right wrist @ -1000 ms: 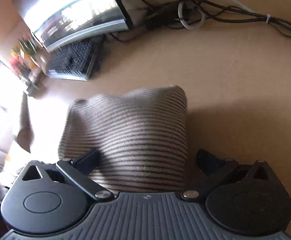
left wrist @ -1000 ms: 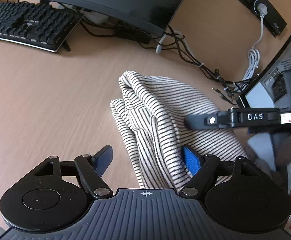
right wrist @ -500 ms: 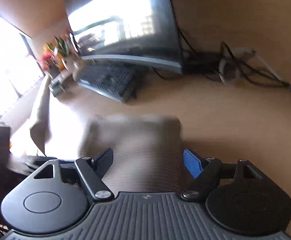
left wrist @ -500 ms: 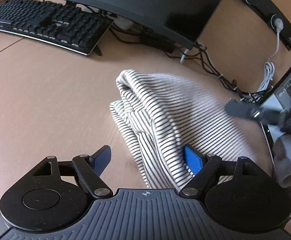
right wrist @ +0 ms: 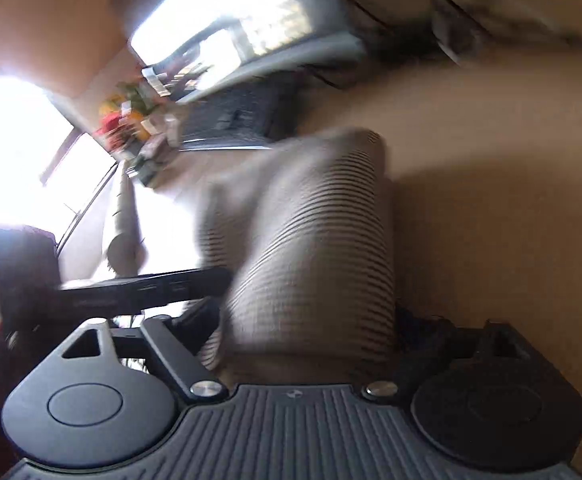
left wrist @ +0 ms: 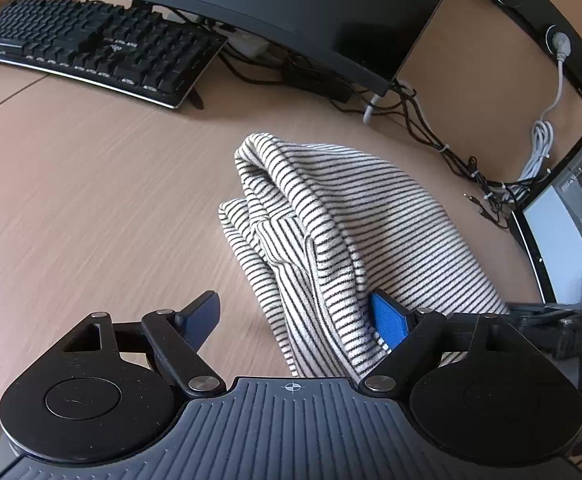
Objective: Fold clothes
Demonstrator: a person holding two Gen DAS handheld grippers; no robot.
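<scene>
Left wrist view: cream black-striped knit garment [left wrist: 355, 232] seen bunched in folded heap on pale wooden desk [left wrist: 91, 200]. Left gripper [left wrist: 297, 316] held wide apart, blue pad buried in cloth folds. Right gripper [right wrist: 303, 320] likewise spread, nothing pinched. Fabric judged soft, light, floppy; best taken at layered edge.

Garment [left wrist: 355, 216]: cream knit with thin dark horizontal stripes. Folded over into a thick, rounded bundle, layered edges showing along one side. Lies on the wooden desk [left wrist: 91, 208], its near end lifted off the surface.
</scene>
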